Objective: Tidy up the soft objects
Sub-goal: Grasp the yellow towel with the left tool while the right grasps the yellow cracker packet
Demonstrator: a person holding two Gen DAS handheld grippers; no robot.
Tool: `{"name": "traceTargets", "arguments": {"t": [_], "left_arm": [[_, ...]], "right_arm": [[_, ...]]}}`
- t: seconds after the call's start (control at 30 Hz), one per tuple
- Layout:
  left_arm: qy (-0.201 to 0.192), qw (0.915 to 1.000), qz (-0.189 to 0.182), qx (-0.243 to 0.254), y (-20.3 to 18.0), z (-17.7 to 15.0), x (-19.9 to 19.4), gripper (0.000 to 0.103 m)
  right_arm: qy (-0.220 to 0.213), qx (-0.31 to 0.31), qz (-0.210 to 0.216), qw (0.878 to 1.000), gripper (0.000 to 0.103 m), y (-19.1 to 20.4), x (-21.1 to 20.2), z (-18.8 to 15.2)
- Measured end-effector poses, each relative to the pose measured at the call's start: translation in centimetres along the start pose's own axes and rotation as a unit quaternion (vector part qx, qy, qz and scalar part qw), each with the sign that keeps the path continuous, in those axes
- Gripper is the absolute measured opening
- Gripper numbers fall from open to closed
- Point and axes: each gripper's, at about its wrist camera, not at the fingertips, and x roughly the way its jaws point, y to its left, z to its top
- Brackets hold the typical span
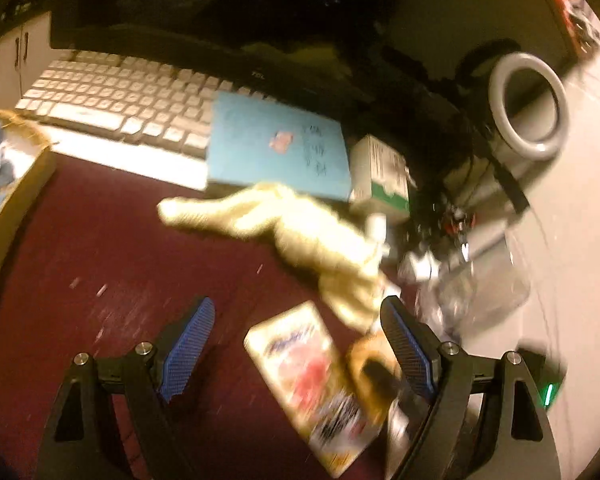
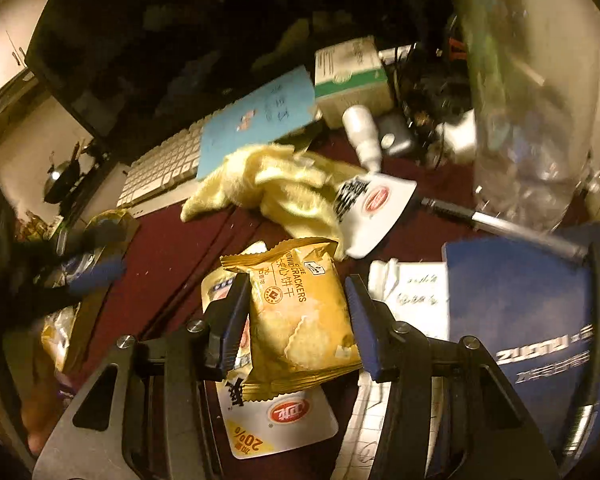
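A pale yellow cloth lies crumpled on the dark red desk, ahead of my open, empty left gripper; it also shows in the right wrist view. A white snack packet lies between the left fingers, below them. My right gripper is open with its fingers on either side of a yellow cracker packet, which lies on a white snack packet. Whether the pads touch the cracker packet is unclear. Another white packet lies on the cloth's edge.
A white keyboard and a dark monitor stand at the back. A blue notebook, a green-white box, cables and a grey ring crowd the right. A box with blue cloth is at left. A clear bottle, pen and blue book sit right.
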Motion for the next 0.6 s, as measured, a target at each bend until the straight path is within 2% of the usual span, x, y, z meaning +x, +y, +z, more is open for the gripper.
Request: {"name": "traceTargets", "arguments": {"t": [0.1, 0.17, 0.2, 0.3, 0.4, 0.47, 0.5, 0.53, 0.6], "left_arm": [[0.001, 0.9992, 0.026, -0.031, -0.9, 2.0, 2.0, 0.084], [0.001, 0.9986, 0.054, 0.002, -2.8, 3.0, 3.3, 0.084], [0.017, 0.9982, 0.056, 0.010, -3.4, 3.4, 4.4, 0.084], [0.060, 0.9958, 0.068, -0.005, -3.8, 4.1, 7.5, 0.084], [0.052, 0.9933, 0.101, 0.024, -4.2, 3.9, 9.2, 0.083], [0.065, 0.9927, 0.100, 0.018, -3.0, 3.6, 9.9, 0.073], [0.086, 0.9933, 0.078, 0.001, -1.8, 3.6, 10.3, 0.049], [0.103, 0.9929, 0.056, -0.016, -0.7, 3.4, 10.5, 0.046], [0.097, 0.9940, 0.022, -0.046, 1.4, 3.1, 9.0, 0.043]], "right_arm": [[-0.004, -0.009, -0.007, 1.000, 0.048, 0.4, 0.0, -0.2], [0.001, -0.006, -0.004, 1.000, 0.048, 0.5, 0.1, -0.3], [0.000, -0.007, -0.003, 1.000, 0.048, 0.5, 0.1, -0.4], [0.002, -0.007, -0.002, 1.000, 0.048, 0.4, 0.2, -0.5], [0.002, -0.006, 0.001, 1.000, 0.048, 0.4, 0.4, -0.3], [0.004, -0.005, 0.003, 1.000, 0.048, 0.3, 0.4, -0.3], [0.004, -0.005, 0.004, 1.000, 0.048, 0.3, 0.4, -0.3], [0.004, -0.006, 0.004, 1.000, 0.048, 0.3, 0.4, -0.3], [0.002, -0.010, 0.009, 1.000, 0.048, 0.4, 0.4, -0.2]]}}
